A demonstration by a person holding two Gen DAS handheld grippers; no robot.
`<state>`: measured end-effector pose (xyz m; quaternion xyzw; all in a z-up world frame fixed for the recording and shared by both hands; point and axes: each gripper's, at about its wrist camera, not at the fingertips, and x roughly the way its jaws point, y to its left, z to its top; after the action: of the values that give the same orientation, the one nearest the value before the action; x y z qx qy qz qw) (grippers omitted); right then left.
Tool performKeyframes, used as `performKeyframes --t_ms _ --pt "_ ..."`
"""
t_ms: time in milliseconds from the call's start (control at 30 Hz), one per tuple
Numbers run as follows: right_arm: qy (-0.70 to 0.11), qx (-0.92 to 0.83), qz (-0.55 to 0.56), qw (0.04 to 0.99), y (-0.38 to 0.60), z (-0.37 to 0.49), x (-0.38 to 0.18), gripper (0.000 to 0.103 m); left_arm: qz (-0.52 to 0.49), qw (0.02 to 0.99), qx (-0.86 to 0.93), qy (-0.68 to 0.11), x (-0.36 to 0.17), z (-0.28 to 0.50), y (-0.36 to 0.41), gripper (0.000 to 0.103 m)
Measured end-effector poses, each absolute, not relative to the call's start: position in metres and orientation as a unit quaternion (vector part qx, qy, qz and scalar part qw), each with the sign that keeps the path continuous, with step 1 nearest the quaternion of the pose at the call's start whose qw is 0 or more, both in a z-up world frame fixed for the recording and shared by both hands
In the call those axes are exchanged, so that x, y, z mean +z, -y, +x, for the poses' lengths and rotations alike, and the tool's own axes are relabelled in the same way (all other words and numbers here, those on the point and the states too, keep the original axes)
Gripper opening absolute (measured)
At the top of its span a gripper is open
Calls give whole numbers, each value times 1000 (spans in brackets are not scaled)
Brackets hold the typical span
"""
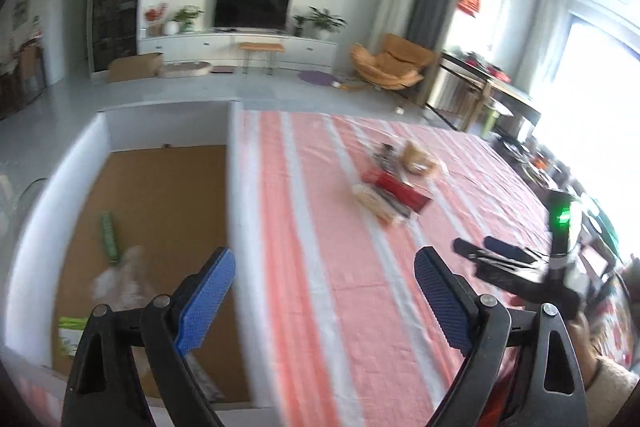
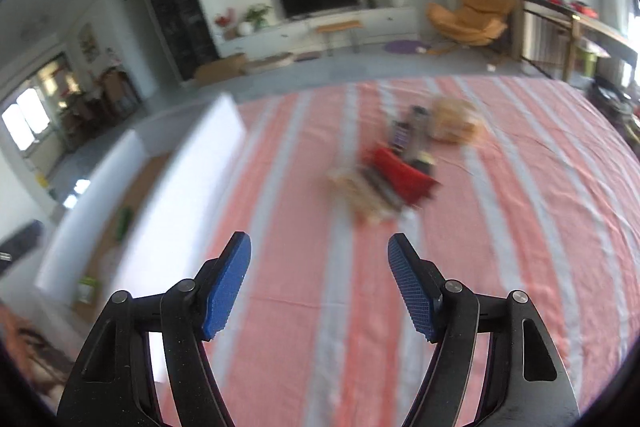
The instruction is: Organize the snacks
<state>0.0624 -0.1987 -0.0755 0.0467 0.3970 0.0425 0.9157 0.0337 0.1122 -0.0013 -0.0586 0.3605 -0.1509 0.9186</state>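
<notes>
1. The left gripper (image 1: 324, 301) is hovering above the striped desk (image 1: 328, 267), its blue fingers (image 1: 208, 301) spread wide and gripping nothing.
2. The right gripper (image 2: 320, 287) is hanging over the same desk (image 2: 500, 227), fingers (image 2: 230, 287) parted wide and carrying nothing.
3. The snack pile (image 1: 394, 187), blurred, is lying mid-desk, well apart from both grippers; a red packet (image 2: 402, 173) is sitting in it.
4. A white-walled box (image 1: 168, 203) is standing just left of the desk's edge, holding a green packet (image 1: 109, 235) and other blurred wrappers.
</notes>
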Motion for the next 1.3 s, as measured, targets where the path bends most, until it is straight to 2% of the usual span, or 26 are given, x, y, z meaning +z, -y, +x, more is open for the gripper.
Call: performKeyframes --t_ms 167,267,367,567,767,900,1000,1300 --pt "-438 -97 36 893 282 46 -141 74 -29 868 -246 -430 -52 62 -12 95" --pt "-420 -142 74 893 311 28 -142 74 -12 859 -223 -460 -92 89 19 95" --pt "-381 -160 95 905 321 13 -130 74 5 870 -185 -457 -115 109 30 95" --pt "-394 -173 85 899 317 19 -136 74 32 880 -125 -457 -149 139 32 95" --pt "-404 -184 96 891 325 18 -144 74 50 878 -101 -465 -165 141 32 95" --pt "-410 -193 106 885 330 17 -148 74 48 884 -100 -454 -167 139 32 102" --pt "-412 -201 99 883 329 17 -149 74 49 884 -100 -455 -166 137 32 103" --pt "-415 -201 92 883 327 17 -151 82 49 884 -100 -455 -167 138 32 103"
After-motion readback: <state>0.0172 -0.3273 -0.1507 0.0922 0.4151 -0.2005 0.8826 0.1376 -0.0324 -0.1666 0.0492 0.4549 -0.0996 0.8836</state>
